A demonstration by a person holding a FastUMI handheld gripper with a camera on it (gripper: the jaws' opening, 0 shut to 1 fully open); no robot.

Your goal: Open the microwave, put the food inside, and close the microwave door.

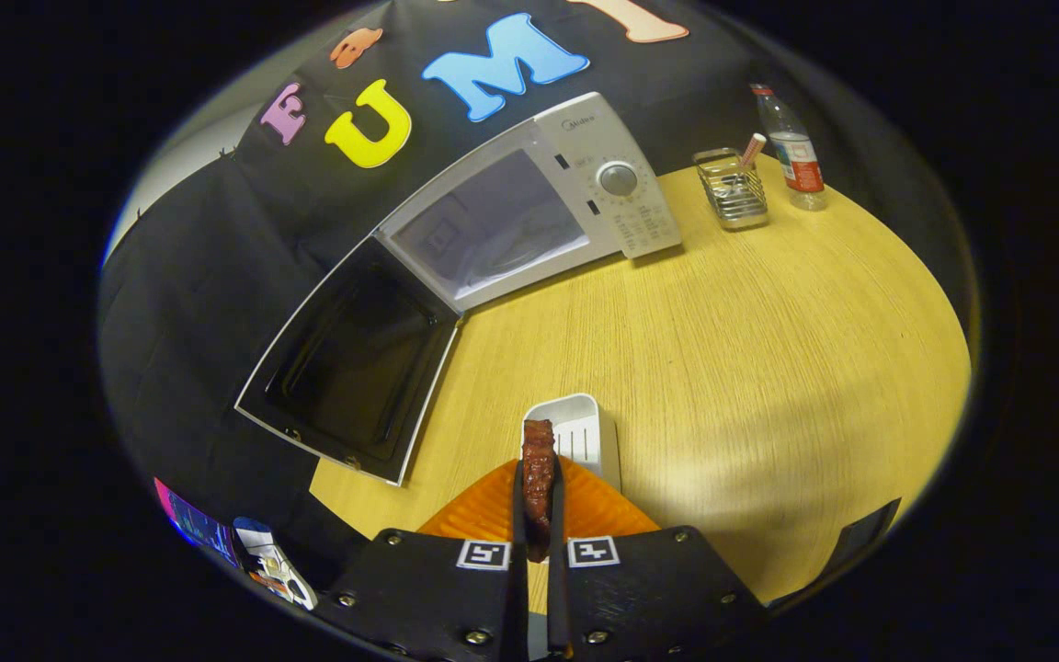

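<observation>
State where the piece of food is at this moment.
In the gripper view, the food is clamped between the two fingers of the gripper, above the orange tray and white dish, well short of the open microwave.

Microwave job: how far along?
Done: microwave door hangs open. In hand: gripper is shut on the food, a brown strip, above the white tray, well short of the oven. Left: carry the food into the cavity, release it, then close the door.
</observation>
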